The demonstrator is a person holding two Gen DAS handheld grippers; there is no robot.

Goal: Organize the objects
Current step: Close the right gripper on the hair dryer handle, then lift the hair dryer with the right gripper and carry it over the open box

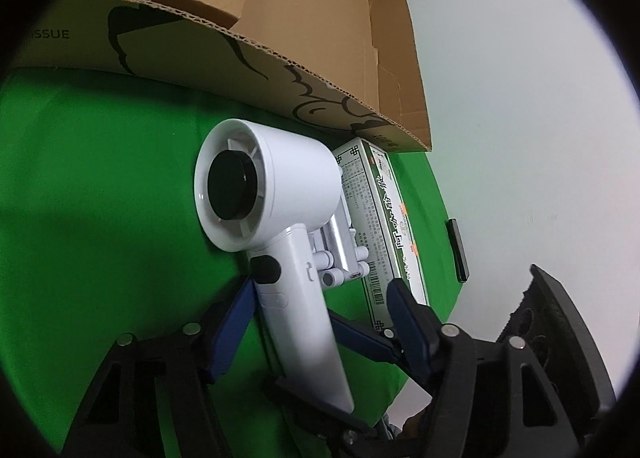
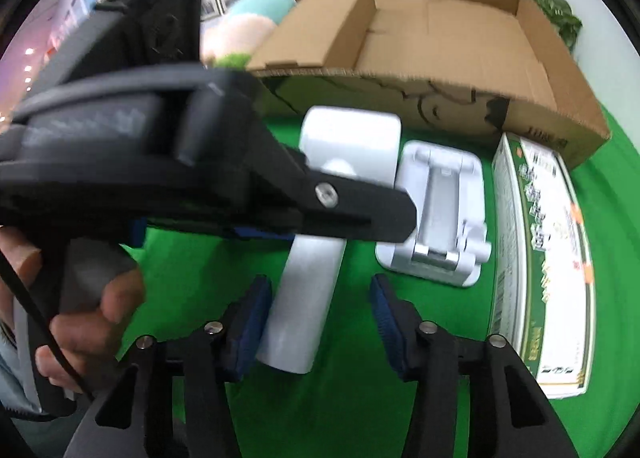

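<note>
A white hand-held fan (image 1: pixel 248 186) lies on the green cloth (image 1: pixel 100 218), head toward the cardboard box (image 1: pixel 320 18). My left gripper (image 1: pixel 322 286) straddles the upper handle; the left pad sits at the handle's side and the right pad stands clear of it. In the right wrist view my right gripper (image 2: pixel 319 284) straddles the lower end of the fan (image 2: pixel 312 298), with a gap at its right pad. Both grippers are open. One of the left gripper's fingers (image 2: pixel 360 214) crosses over the fan's neck.
A white folding stand (image 2: pixel 440 218) and a green-and-white carton (image 2: pixel 540 258) lie right of the fan, in front of the open cardboard box (image 2: pixel 440 38). A plush toy (image 2: pixel 248 30) sits behind the box. A black flat item (image 1: pixel 458 250) lies on the white surface. A hand (image 2: pixel 100 318) holds the left gripper.
</note>
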